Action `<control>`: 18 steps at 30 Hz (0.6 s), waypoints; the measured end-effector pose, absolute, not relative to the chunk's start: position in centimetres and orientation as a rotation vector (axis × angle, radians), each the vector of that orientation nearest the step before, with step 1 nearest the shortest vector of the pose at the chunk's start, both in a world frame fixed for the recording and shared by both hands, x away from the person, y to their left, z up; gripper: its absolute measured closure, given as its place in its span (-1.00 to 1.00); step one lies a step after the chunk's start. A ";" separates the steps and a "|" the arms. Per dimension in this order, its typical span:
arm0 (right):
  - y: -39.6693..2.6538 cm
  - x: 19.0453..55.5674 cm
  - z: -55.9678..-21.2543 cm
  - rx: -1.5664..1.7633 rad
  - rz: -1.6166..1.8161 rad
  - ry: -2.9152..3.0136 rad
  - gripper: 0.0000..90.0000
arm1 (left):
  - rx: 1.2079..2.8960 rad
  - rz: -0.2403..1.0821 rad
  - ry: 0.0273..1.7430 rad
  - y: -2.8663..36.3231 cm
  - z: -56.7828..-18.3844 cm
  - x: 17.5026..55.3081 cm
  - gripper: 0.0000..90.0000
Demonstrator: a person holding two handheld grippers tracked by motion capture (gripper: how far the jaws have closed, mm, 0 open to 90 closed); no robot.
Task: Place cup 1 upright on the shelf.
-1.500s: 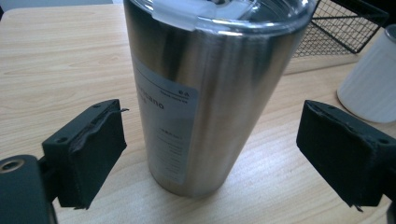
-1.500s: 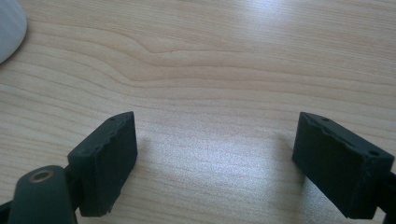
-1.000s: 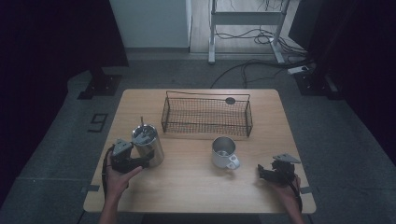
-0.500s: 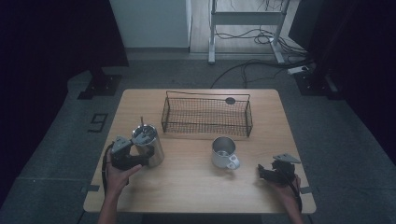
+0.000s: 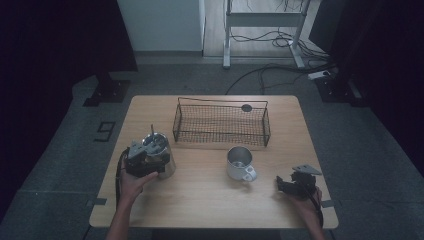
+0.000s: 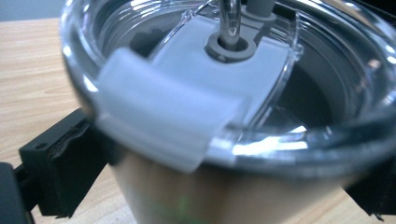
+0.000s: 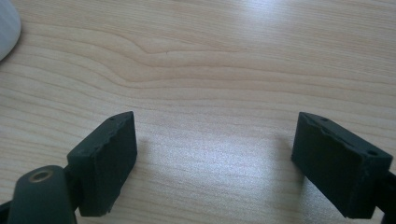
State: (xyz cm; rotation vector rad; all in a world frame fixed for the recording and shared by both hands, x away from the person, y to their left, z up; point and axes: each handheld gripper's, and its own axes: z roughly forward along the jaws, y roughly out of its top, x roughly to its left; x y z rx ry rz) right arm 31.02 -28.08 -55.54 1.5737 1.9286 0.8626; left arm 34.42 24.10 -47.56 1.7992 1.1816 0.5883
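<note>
A steel tumbler (image 5: 160, 149) with a clear lid (image 6: 196, 93) and a straw stands at the table's left. My left gripper (image 5: 152, 161) reaches around its near side. The tumbler's body sits between the black jaws, which have just been opening. In the left gripper view (image 6: 222, 186), a small gap shows at the right jaw. A steel mug (image 5: 239, 161) with a white handle stands right of centre. My right gripper (image 5: 282, 185) rests low over the table's right front. In the right gripper view (image 7: 229, 158), the jaws stand wide apart over bare wood.
A black wire basket (image 5: 220, 122) stands across the back middle of the wooden table (image 5: 200, 200). A dark round disc (image 5: 246, 107) lies behind the basket. The mug's white edge (image 7: 7, 28) shows at the upper left of the right gripper view.
The left hand has shifted very slightly at the tumbler. The right hand and the mug have kept still.
</note>
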 end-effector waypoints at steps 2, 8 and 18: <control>-28.1 31.0 -55.5 1.574 0.863 1.928 -0.70 | 1.792 0.601 1.188 23.9 -47.7 34.6 -0.97; -28.1 31.0 -55.5 1.574 0.862 1.928 -0.70 | 1.785 0.619 1.194 23.6 -48.0 35.3 -0.97; -28.1 31.0 -55.5 1.574 0.862 1.928 -0.70 | 1.802 0.655 1.175 23.4 -48.1 35.2 -0.92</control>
